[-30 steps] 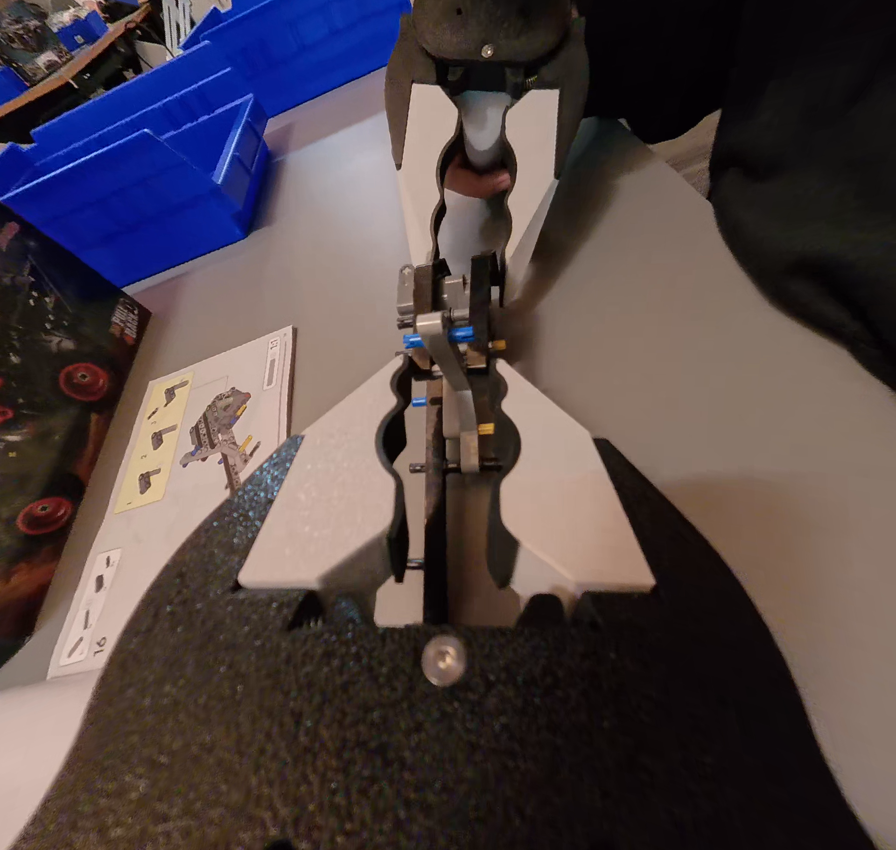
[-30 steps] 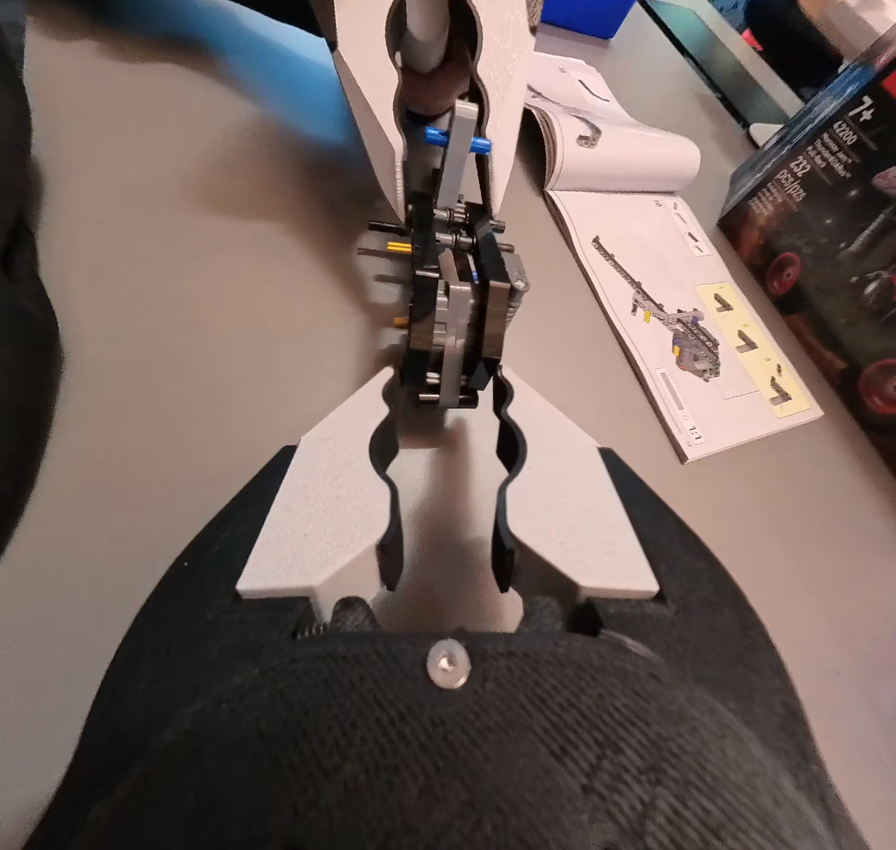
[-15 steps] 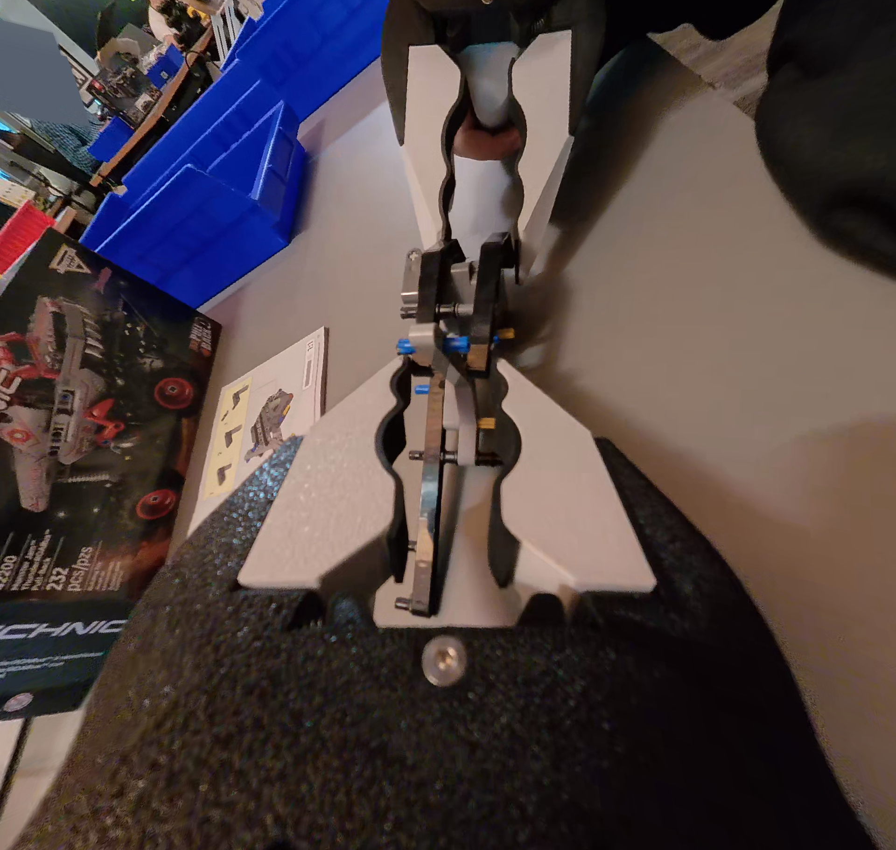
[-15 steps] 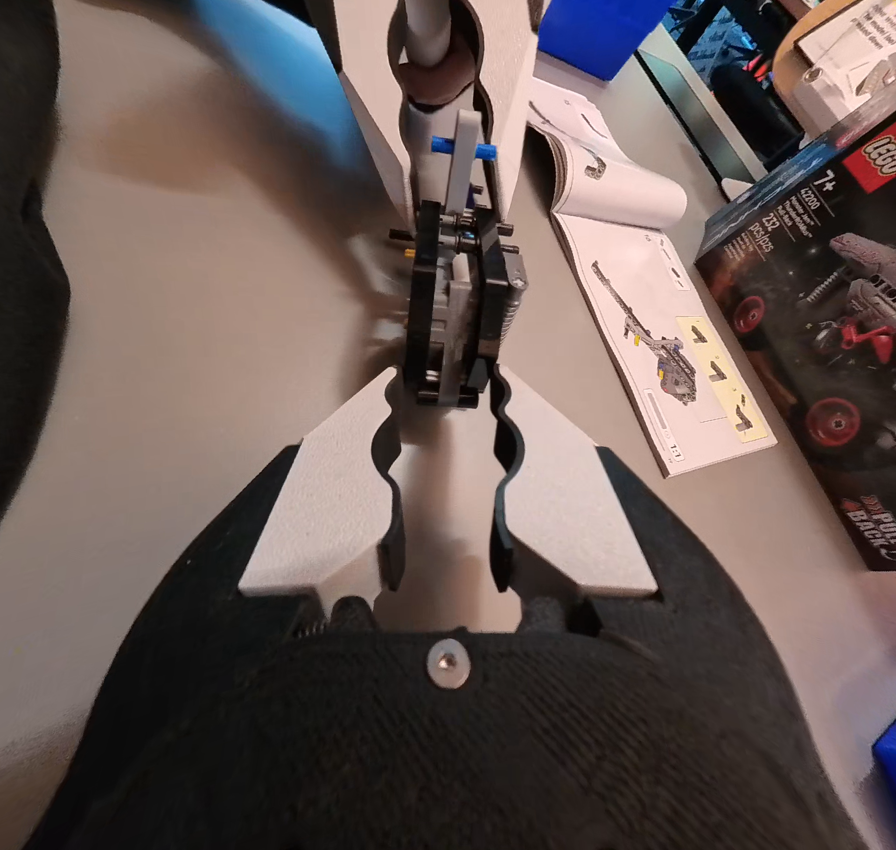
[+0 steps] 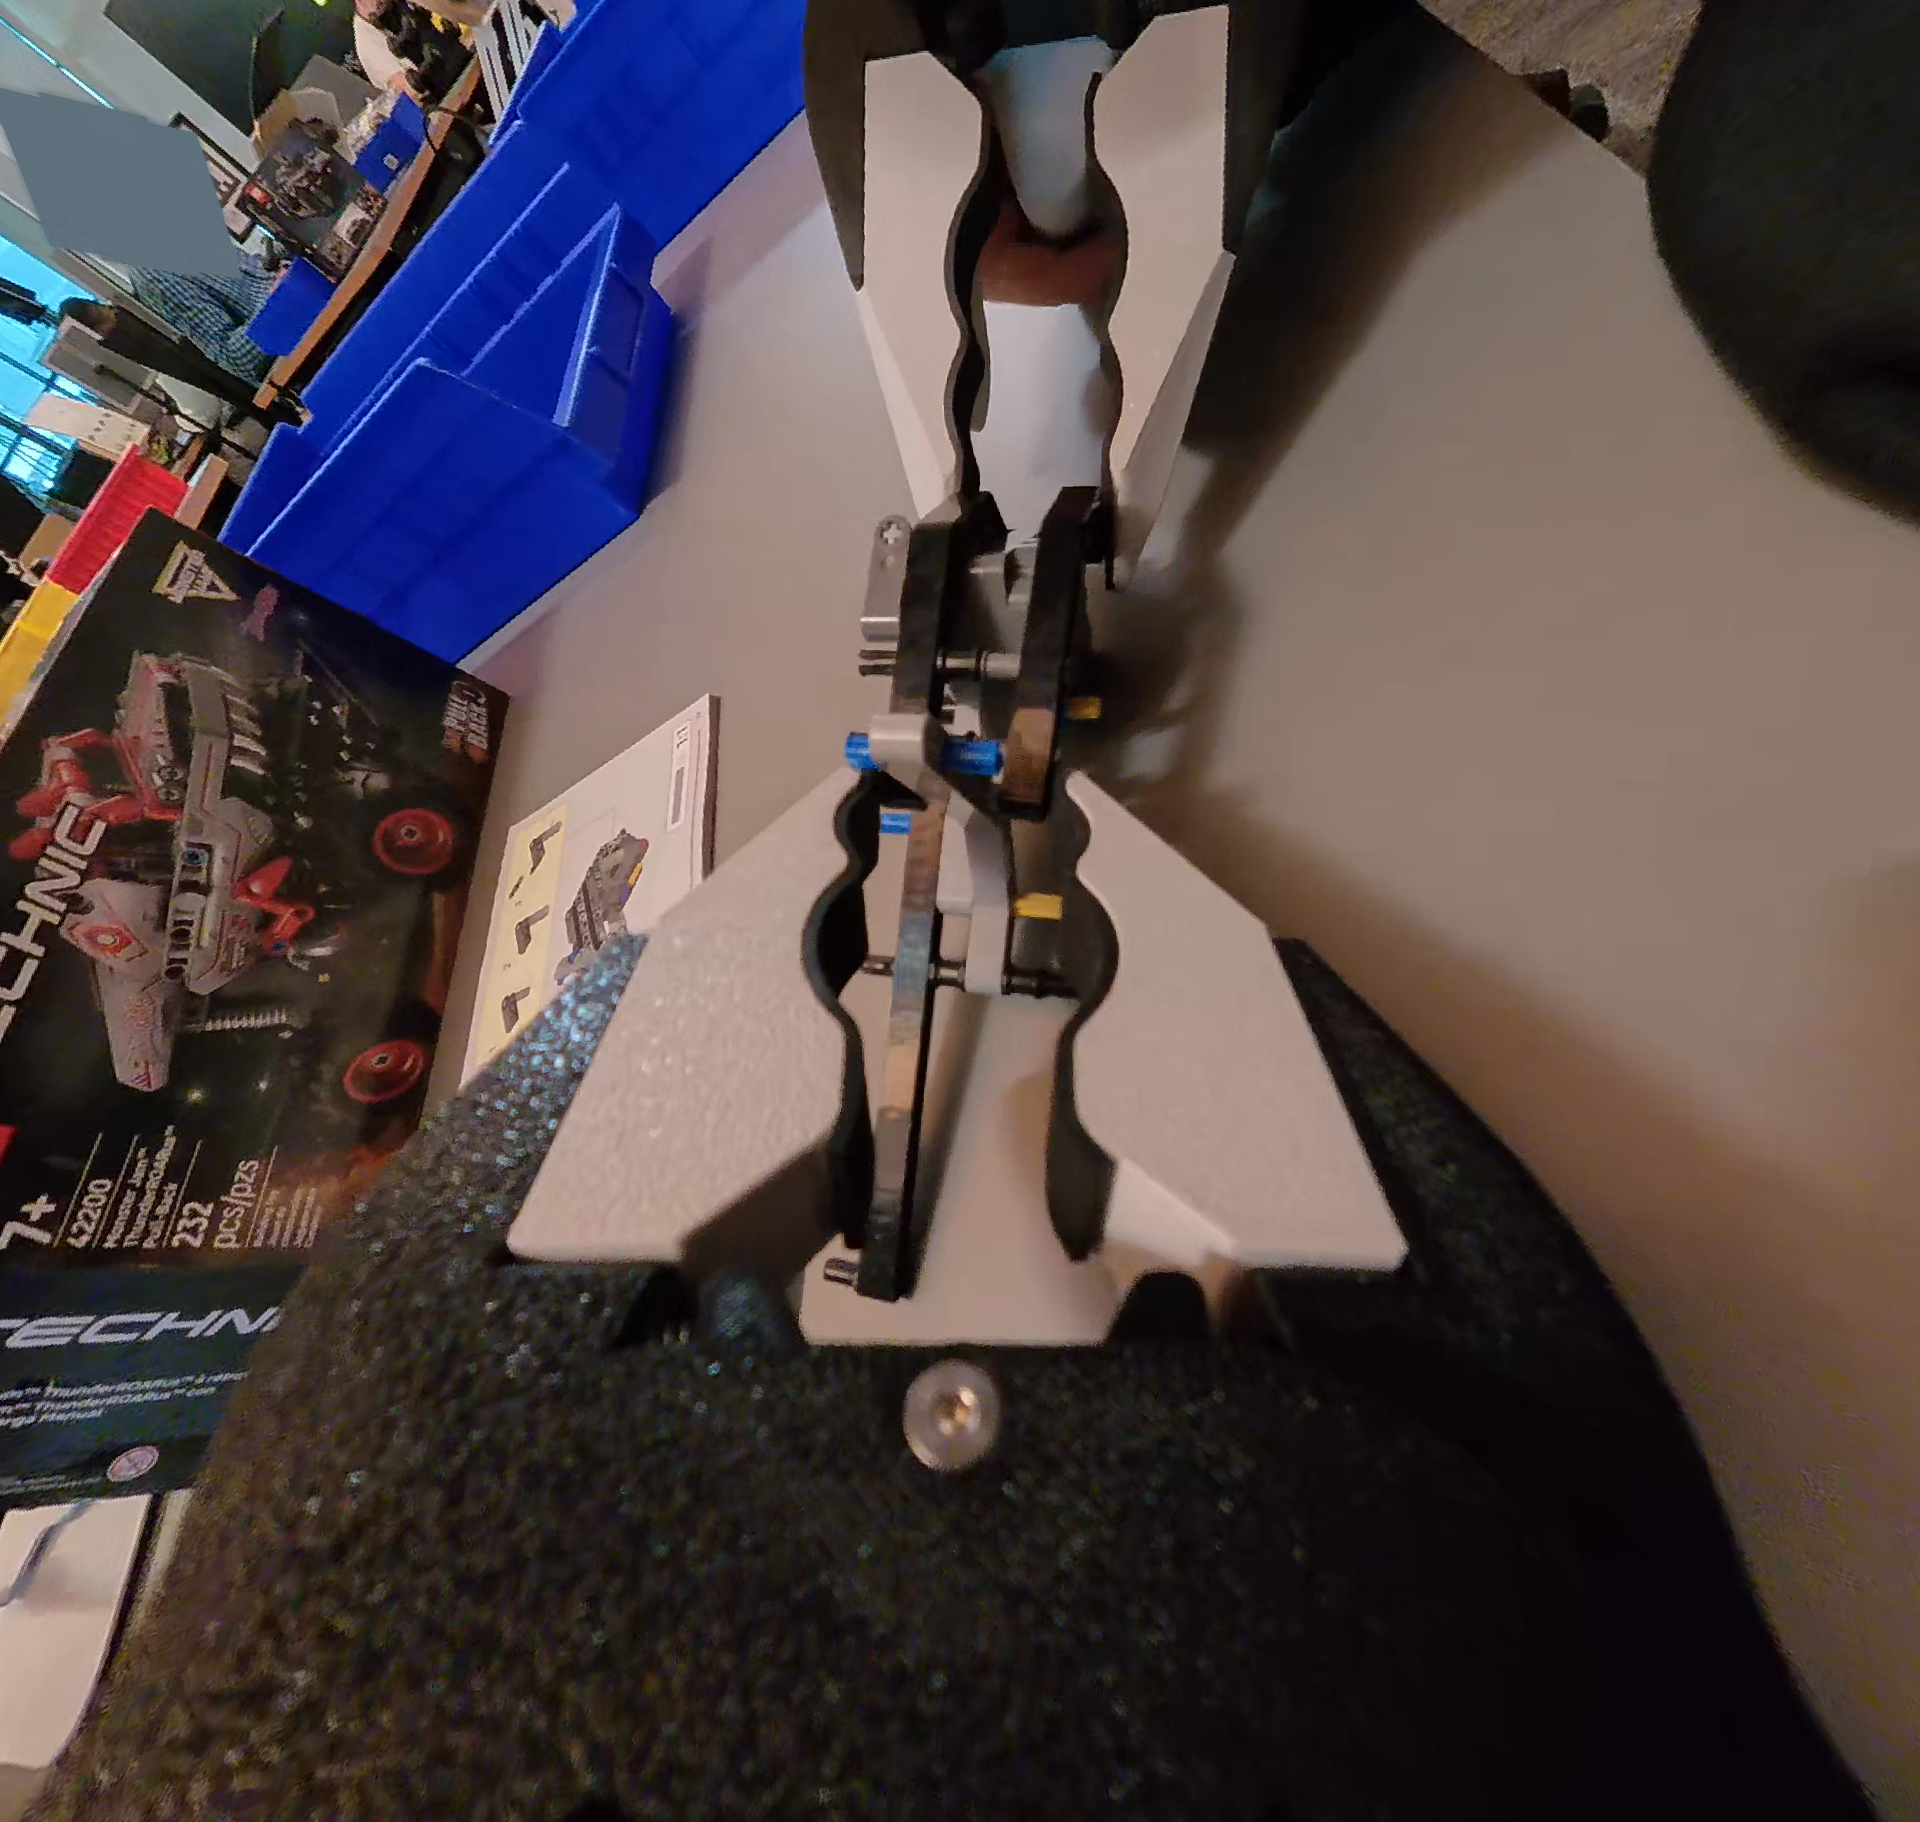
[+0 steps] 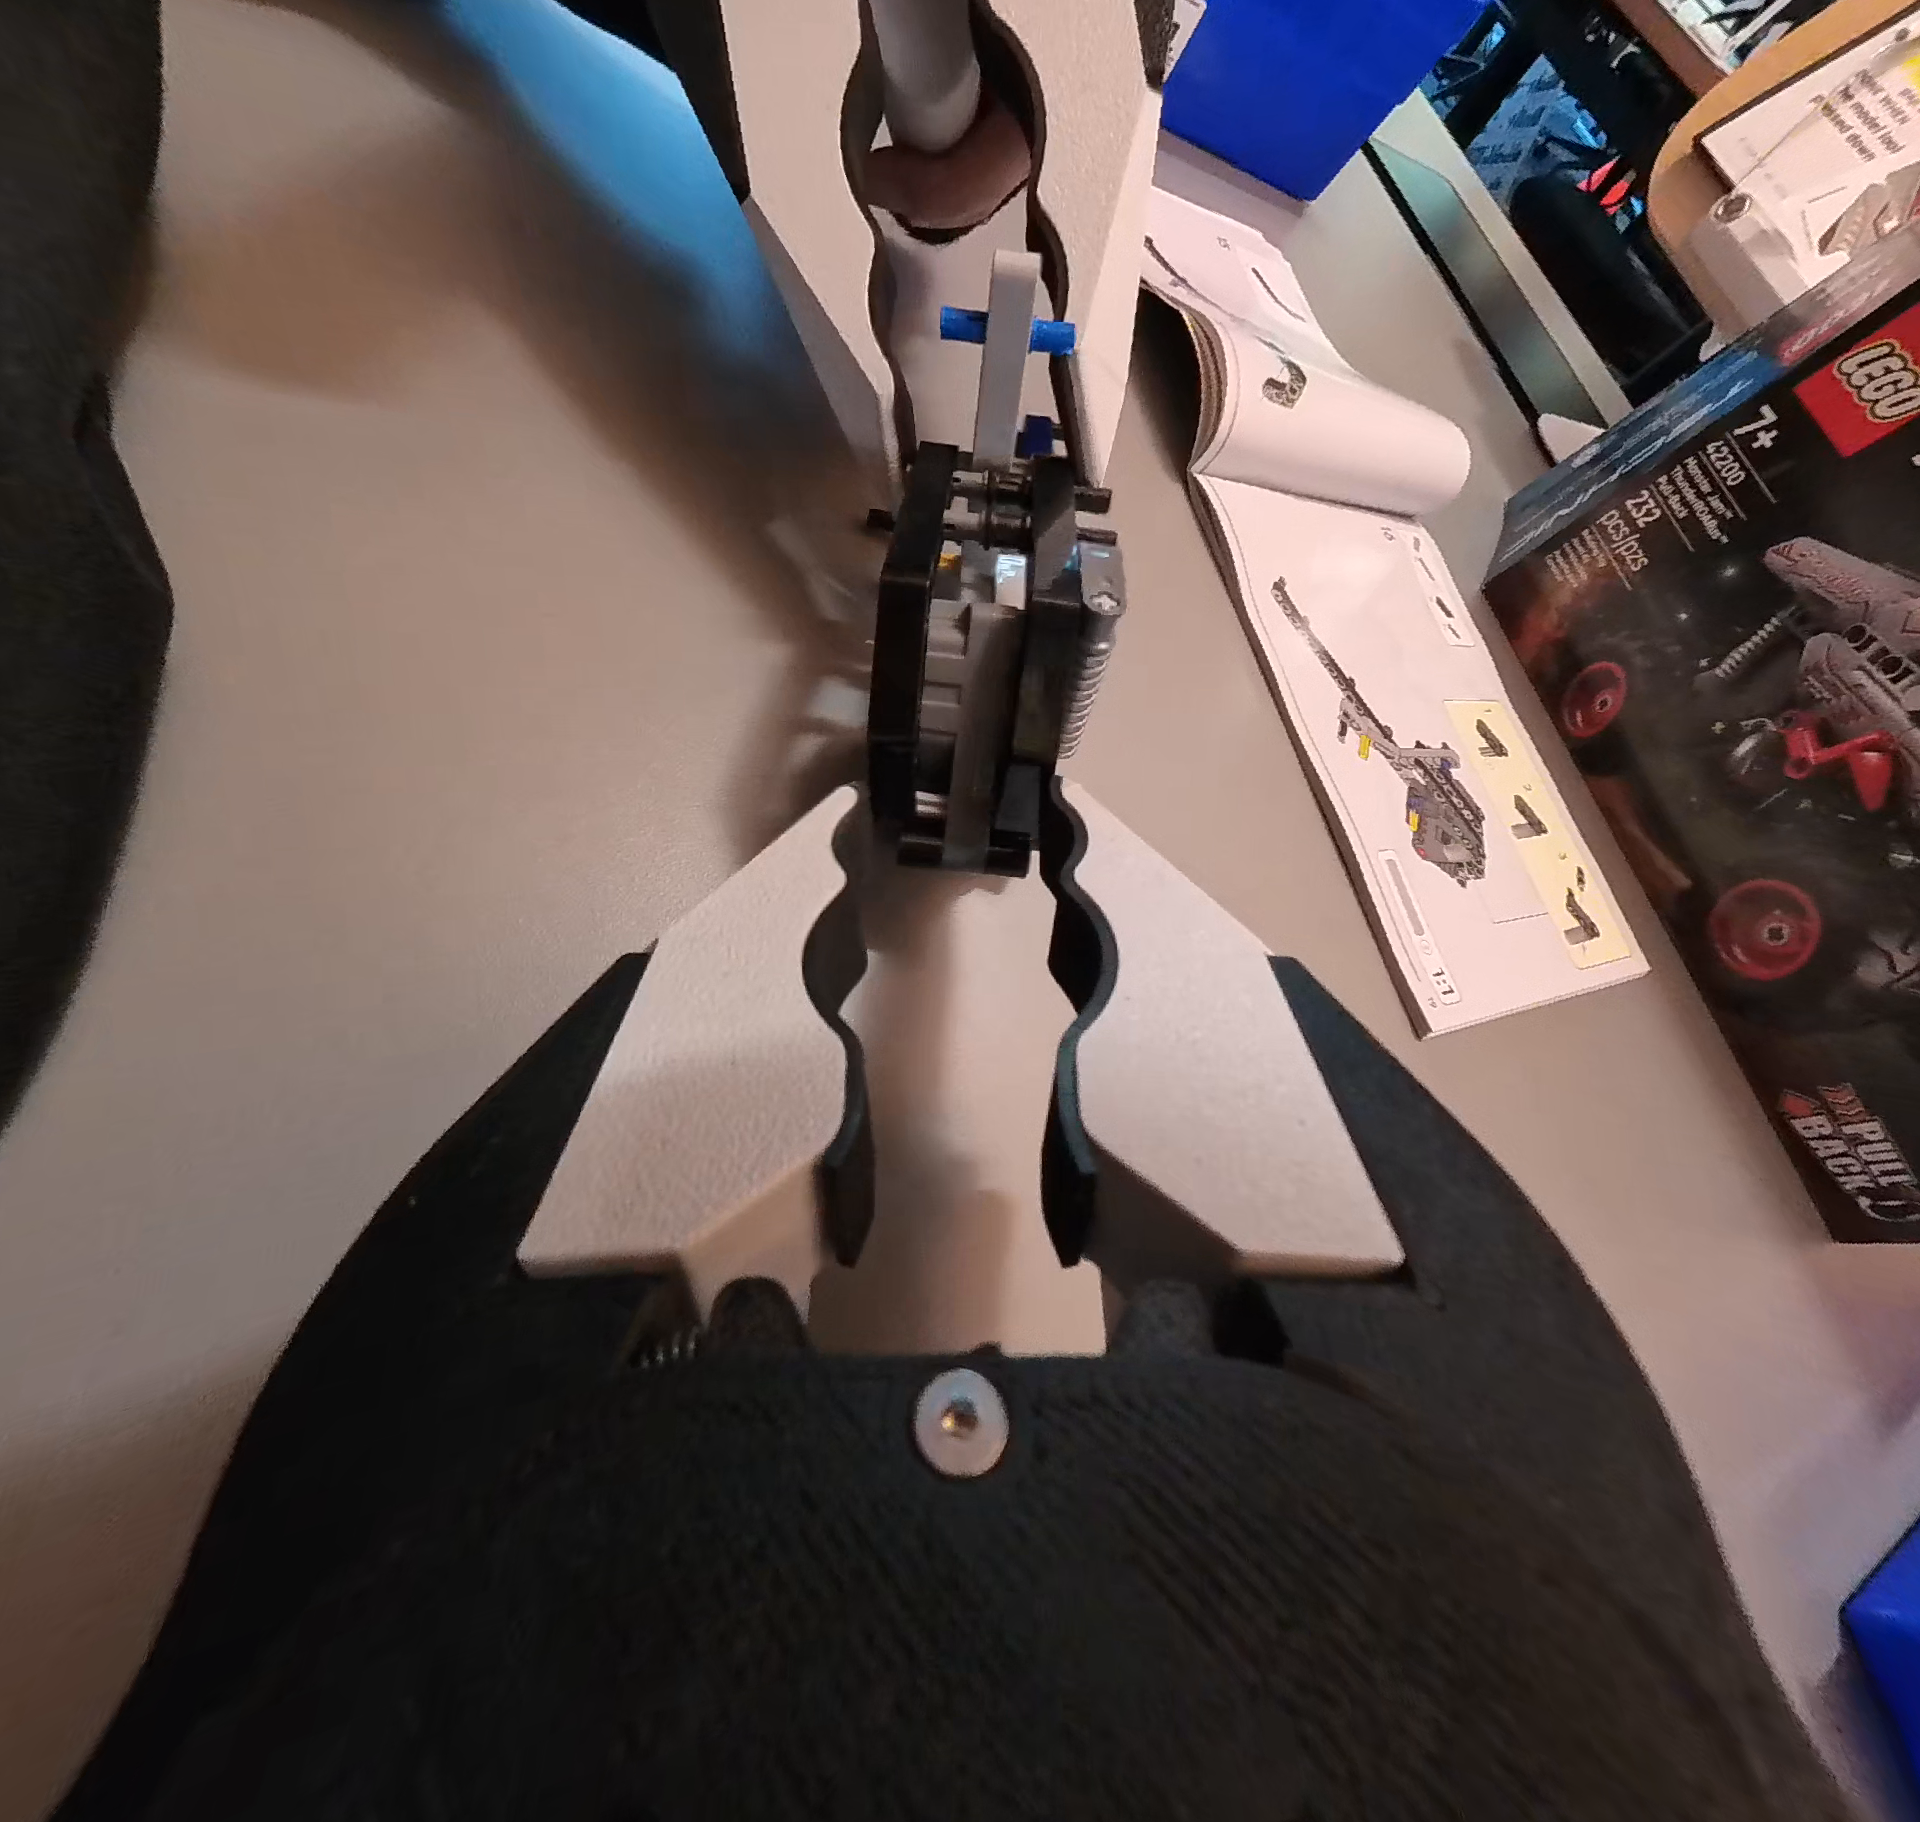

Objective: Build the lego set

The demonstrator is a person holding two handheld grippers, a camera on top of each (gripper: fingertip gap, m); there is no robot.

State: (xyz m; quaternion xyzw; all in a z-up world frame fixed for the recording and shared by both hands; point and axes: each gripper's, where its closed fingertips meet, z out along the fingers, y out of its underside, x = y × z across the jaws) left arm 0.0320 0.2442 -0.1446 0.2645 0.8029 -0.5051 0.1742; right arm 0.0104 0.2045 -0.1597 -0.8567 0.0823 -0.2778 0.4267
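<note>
While both tongs clamp it, the lego assembly (image 5: 966, 733) apparently bridges left tongs (image 5: 961, 816) and right tongs (image 6: 951, 816).

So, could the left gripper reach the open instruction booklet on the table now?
Probably not yet. The left gripper is shut on one end of the lego assembly, whose other end the right gripper clamps. The instruction booklet lies uncovered on the table, so only the held assembly hinders it.

Count: 2 grippers (image 5: 961, 816) (image 6: 956, 816), 1 lego assembly (image 5: 971, 692), 1 manual (image 6: 1403, 764), 1 box (image 5: 197, 899), several blue bins (image 5: 499, 401), exact number unclear.
</note>
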